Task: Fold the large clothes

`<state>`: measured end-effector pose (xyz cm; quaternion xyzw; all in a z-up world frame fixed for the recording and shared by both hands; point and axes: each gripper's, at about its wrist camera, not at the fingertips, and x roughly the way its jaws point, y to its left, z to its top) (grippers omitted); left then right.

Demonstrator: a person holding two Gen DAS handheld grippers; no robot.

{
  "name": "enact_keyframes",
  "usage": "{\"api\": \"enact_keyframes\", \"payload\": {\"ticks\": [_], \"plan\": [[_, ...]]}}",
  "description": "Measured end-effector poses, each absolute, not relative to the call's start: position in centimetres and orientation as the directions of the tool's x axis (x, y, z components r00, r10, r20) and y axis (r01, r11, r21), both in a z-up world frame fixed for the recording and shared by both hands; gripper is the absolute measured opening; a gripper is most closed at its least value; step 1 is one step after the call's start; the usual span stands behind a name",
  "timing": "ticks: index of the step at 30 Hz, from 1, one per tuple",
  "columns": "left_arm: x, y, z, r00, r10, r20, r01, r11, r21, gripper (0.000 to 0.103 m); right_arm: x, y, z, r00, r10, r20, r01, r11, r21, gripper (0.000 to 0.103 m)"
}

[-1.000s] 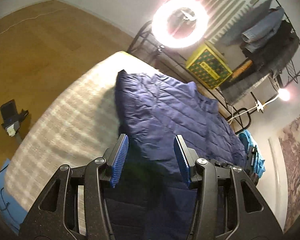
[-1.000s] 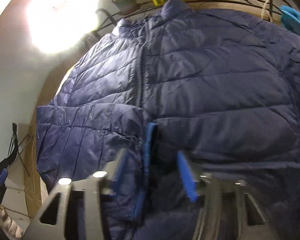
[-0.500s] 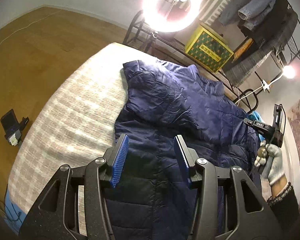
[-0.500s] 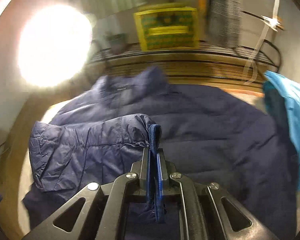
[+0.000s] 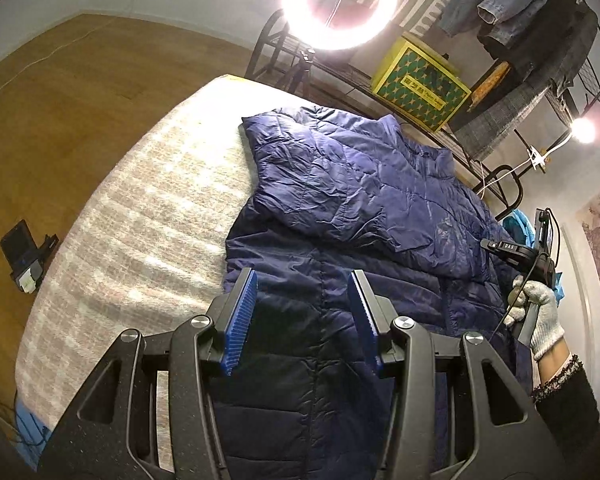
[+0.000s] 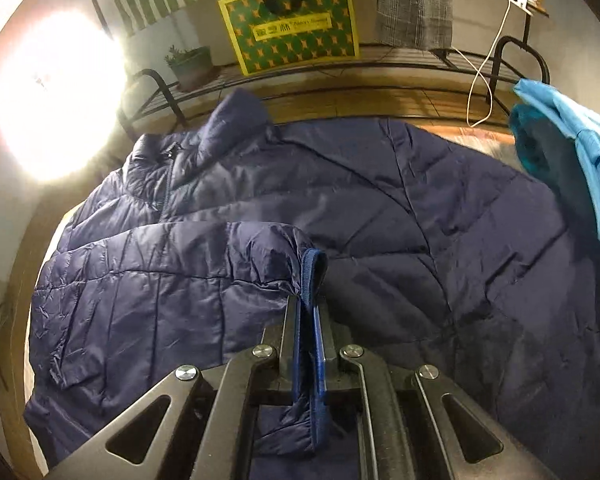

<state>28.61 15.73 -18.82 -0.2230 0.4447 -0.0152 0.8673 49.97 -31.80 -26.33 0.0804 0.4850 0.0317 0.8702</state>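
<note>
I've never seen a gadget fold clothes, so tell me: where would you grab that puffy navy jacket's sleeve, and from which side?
At the cuff, from its open end. The ribbed band is thin and flat, so the jaws of the right gripper can pinch it, while the rest of the sleeve is puffy and slippery. It is held there now.

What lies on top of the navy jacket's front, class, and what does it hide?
A sleeve lies folded across the navy jacket, its cuff pinched in the right gripper. The sleeve covers the zip's lower part, so that stays unseen.
</note>
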Motion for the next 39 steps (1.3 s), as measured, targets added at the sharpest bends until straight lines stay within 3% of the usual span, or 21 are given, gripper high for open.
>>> {"api": "enact_keyframes", "payload": {"ticks": [3,4,5,8,10,14,26,32,39], "plan": [[28.5,15.8,-18.7,0.605,-0.228,-0.763,-0.174,0.897,-0.407,0.047,50.0,-31.4,-26.8,0.527,0.099,-0.844,0.007,0.993,0.121,0.008],[28.5,15.8,-18.7,0.607,-0.226,-0.761,-0.172,0.899,-0.404,0.047,50.0,-31.2,-27.0,0.526,0.076,-0.847,0.009,0.995,0.095,0.012],[28.4,15.7,-18.5,0.61,-0.226,-0.759,-0.168,0.9,-0.403,0.047,50.2,-31.0,-27.2,0.523,0.052,-0.851,0.015,0.997,0.07,0.022],[28.2,15.4,-18.0,0.62,-0.219,-0.754,-0.157,0.906,-0.393,0.047,50.2,-31.0,-27.7,0.518,0.02,-0.855,0.024,0.999,0.038,0.031],[28.0,15.2,-17.5,0.626,-0.218,-0.749,-0.154,0.906,-0.393,0.047,49.9,-31.1,-27.4,0.524,0.027,-0.851,0.033,0.998,0.052,0.032],[27.3,14.7,-15.9,0.649,-0.219,-0.728,-0.138,0.908,-0.396,0.047,47.8,-32.1,-24.8,0.586,0.067,-0.808,0.038,0.993,0.109,0.053],[23.7,8.7,-11.6,0.734,-0.186,-0.653,0.016,0.966,-0.257,0.047,37.6,-37.2,-16.4,0.701,0.086,-0.708,0.038,0.987,0.157,0.054],[22.3,5.6,-11.2,0.727,-0.232,-0.647,0.108,0.968,-0.226,0.048,30.6,-40.8,-12.9,0.732,0.062,-0.678,0.051,0.988,0.145,0.055],[22.1,3.0,-12.1,0.692,-0.275,-0.667,0.162,0.96,-0.227,0.048,21.4,-47.5,-13.2,0.716,-0.017,-0.698,0.141,0.983,0.121,0.06]]}}
